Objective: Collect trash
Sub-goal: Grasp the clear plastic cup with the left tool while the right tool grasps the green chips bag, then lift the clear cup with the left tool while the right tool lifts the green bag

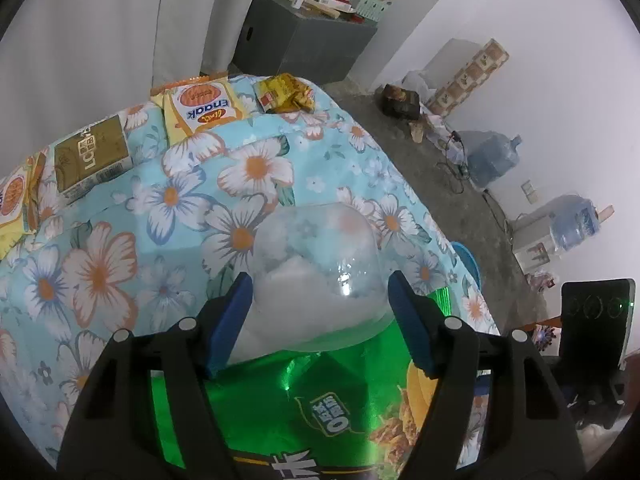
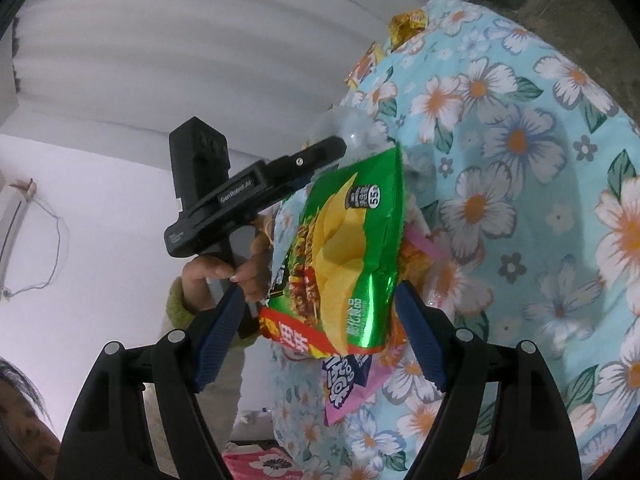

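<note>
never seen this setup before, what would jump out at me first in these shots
The shiny green chip bag grabs the eye first, lying on the blue floral cloth between the right gripper's open blue fingers. Next comes the clear plastic bottle, sitting between the left gripper's fingers just above that bag. At the cloth's far edge lie yellow snack packets and a gold carton.

I'm working in a plain home room: a floral bedsheet [image 1: 168, 216], bare concrete floor [image 1: 424, 148], water jugs [image 1: 494, 156] by the wall, a cluttered grey cabinet [image 1: 304, 36].
</note>
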Available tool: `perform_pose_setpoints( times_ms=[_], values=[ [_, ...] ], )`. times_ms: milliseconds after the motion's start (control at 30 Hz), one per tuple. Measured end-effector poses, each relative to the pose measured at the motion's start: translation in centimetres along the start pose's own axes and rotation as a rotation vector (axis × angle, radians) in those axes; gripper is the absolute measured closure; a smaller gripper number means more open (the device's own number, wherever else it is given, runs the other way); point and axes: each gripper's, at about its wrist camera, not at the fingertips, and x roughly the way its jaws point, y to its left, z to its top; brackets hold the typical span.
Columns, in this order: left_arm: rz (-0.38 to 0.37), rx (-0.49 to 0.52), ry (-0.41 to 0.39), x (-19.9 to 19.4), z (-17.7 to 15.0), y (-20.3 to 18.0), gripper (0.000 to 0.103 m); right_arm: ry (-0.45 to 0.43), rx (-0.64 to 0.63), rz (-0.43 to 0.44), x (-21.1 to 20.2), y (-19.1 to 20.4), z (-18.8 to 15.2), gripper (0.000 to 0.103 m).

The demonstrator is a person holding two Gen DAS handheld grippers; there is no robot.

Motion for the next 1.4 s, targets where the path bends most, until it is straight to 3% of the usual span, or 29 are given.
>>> perform_pose_setpoints(
  times_ms=[200,433,900,1067,1267,1400],
  values=[
    [0.003,-0.001,-0.038,-1.0,-0.6,0.0,0.038,0.003,0.014,0.007,0.3,0.0,0.0,0.031],
    [-0.002,-0.020,-0.066,-1.7,-1.3,0.5,0.038,-0.005,0.050,0.004,1.0,-0.8,0.3,0.046],
    [-0.021,-0.045,-0.106,-2.5,-1.9,1.6,0.038,-0.105,0.075,-0.026,0.8,-2.0,2.7,0.047],
    [-0.023,-0.047,-0.123,-2.8,-1.9,1.7,0.038,-0.092,0.070,-0.015,1.8,-2.3,3.4,0.047],
    [-0.028,-0.055,-0.146,-3.4,-1.9,1.8,0.038,-0.104,0.039,-0.017,1.8,-1.9,3.4,0.078],
    [-0.027,-0.056,-0.172,-4.3,-1.9,1.8,0.038,-0.114,0.014,0.005,1.3,-1.5,3.3,0.092]
  ],
)
